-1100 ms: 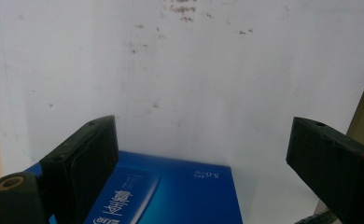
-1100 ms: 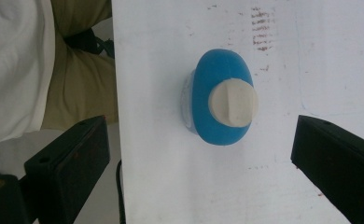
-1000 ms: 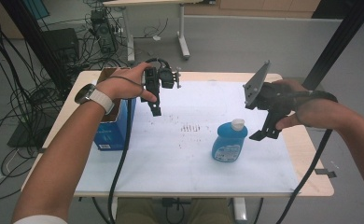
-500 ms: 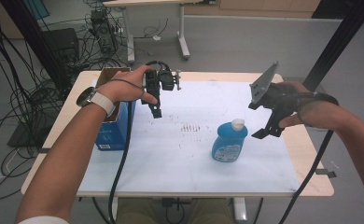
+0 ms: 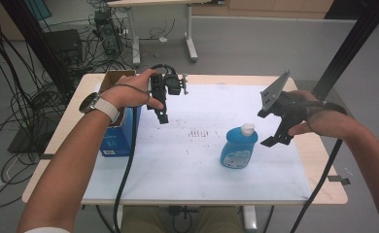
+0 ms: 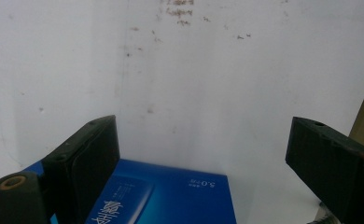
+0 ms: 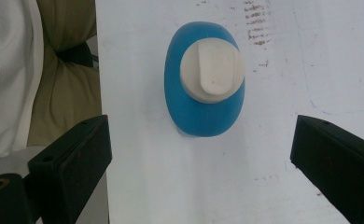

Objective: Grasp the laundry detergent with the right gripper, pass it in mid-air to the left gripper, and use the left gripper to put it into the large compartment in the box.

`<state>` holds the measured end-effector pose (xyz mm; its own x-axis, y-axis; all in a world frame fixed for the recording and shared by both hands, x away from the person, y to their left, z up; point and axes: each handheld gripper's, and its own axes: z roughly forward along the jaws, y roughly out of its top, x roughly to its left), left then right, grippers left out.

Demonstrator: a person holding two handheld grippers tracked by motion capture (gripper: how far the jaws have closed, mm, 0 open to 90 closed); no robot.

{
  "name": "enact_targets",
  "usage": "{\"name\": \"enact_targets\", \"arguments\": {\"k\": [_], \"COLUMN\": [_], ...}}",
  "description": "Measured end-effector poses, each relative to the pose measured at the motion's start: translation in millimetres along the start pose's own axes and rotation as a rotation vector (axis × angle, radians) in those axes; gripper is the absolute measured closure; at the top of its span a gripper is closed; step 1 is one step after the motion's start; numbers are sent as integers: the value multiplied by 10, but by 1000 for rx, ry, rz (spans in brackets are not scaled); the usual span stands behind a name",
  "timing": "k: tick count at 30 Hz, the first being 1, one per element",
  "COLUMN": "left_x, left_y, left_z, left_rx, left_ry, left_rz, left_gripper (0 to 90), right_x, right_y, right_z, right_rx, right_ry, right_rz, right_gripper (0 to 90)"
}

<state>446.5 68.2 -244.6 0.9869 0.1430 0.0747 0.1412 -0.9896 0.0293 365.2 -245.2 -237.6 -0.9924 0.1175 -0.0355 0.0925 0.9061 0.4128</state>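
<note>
Right gripper view looks down on the blue bottle point(image 7: 204, 93): right gripper point(image 7: 201, 154), jaws wide and empty, is approaching; next, likely lower and straddle it. Left gripper point(image 5: 162, 115) hangs wide, empty.

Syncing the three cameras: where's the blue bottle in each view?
High view: blue bottle stands right of centre on the white mat, just left of the right gripper.
Left gripper view: not in it; a blue box lies at the bottom edge.
Right gripper view: seen from above, upper centre, white cap on top, beyond the open jaws.
Shared landmark: the brown smudges.
</note>
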Motion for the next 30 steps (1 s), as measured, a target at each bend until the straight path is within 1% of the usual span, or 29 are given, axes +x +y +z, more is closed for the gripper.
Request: {"name": "enact_targets", "arguments": {"k": [7, 10, 18, 30], "left_x": [-8, -15, -16, -12], "left_y": [-5, -15, -30, -29], "left_z": [8, 17, 31, 60], "left_rx": [-6, -2, -2, -4], "left_ry": [3, 1, 0, -3], "left_rz": [-4, -6, -11, -14], "left_gripper": [101, 101, 101, 101], "right_x": [-12, -18, -36, -53], "right_y": [-35, -58, -116, -142], "right_z": [65, 102, 187, 257], "right_rx": [-3, -5, -22, -36], "right_ry": [5, 8, 14, 22], "right_rz": [6, 17, 28, 24], "right_gripper": [51, 51, 50, 49]}}
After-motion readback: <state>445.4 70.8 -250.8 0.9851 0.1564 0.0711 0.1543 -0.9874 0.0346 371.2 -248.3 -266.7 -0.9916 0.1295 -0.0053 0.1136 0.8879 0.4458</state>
